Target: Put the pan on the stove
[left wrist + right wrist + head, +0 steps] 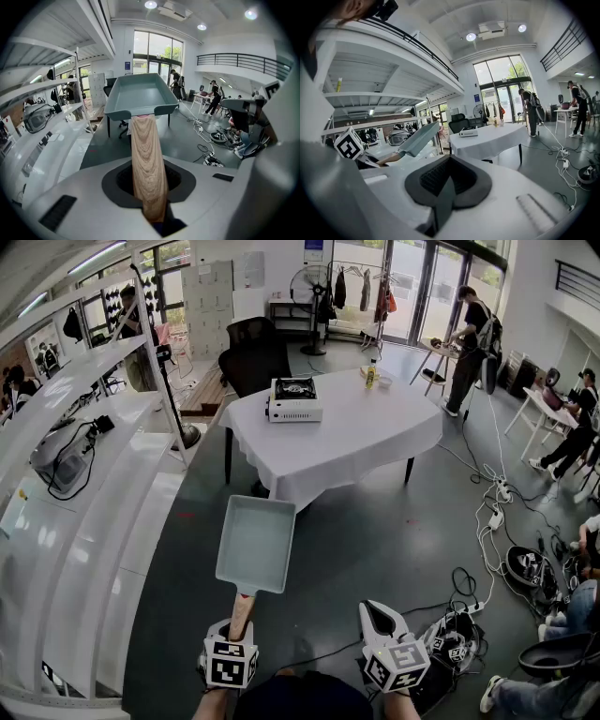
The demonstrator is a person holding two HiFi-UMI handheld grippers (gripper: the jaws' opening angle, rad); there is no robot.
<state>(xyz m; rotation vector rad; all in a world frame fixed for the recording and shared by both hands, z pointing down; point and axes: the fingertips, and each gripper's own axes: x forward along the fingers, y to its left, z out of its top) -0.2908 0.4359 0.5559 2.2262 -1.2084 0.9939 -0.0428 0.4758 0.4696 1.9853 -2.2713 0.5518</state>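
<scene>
The pan (255,545), pale and rectangular, hangs in the air at lower centre of the head view, well apart from the stove (294,399) on the white-clothed table (375,437) higher in the frame. We judge the carry to be the step in hand: we should keep the pan level, approach squarely and lower it onto the burner. Its wooden handle (241,607) runs back between the left gripper's (238,622) jaws, which clamp it, the pan projecting straight ahead. The right gripper (383,619) is empty, jaws together.

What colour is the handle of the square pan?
Light brown, with wood grain. The handle shows best in the left gripper view.
</scene>
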